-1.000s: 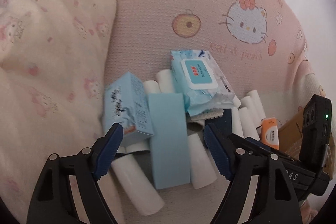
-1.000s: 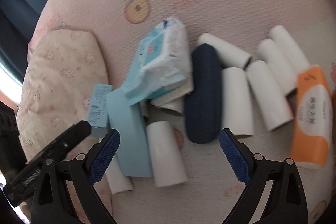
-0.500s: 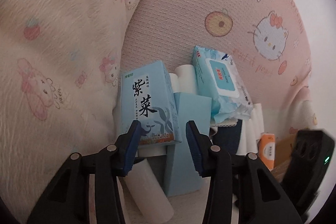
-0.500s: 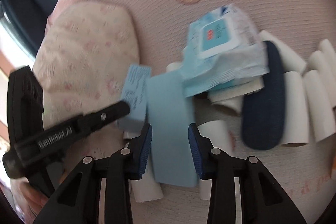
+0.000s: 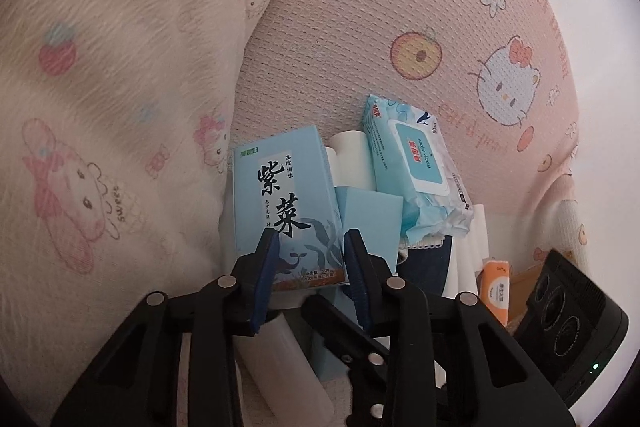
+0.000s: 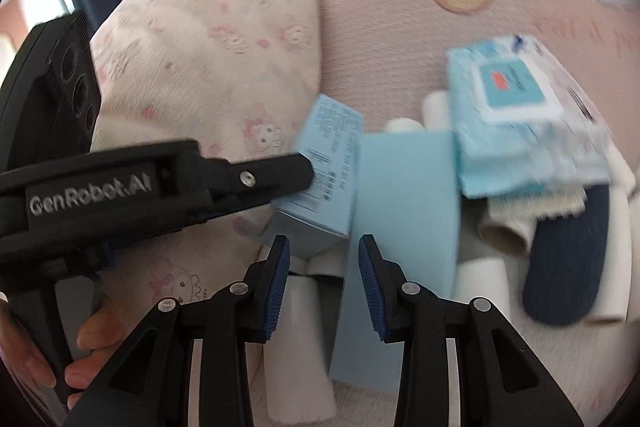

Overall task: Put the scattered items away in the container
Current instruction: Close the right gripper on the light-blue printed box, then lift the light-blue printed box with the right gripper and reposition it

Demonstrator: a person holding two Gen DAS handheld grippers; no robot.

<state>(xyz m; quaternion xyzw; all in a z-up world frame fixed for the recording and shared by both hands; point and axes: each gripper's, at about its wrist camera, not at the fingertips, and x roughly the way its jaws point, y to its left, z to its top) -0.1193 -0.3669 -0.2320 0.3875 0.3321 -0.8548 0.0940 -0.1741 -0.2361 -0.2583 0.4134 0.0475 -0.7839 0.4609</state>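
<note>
In the left wrist view, the seaweed box (image 5: 286,205) stands at centre, a pillow (image 5: 112,75) to its left. Right of it lies a flat box (image 5: 370,223), the wipes pack (image 5: 412,167) overlapping its upper right edge. Paper rolls (image 5: 352,157) lie behind.

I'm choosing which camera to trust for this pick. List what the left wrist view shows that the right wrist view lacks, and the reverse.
Left wrist only: the seaweed box with its printed front, and an orange tissue pack at the right.
Right wrist only: the left gripper from the side, its jaws having just been closing with the seaweed box between them, the hand holding it, and the whole dark blue case.
Both: the wet wipes pack, plain blue box, white rolls and pillow.
</note>
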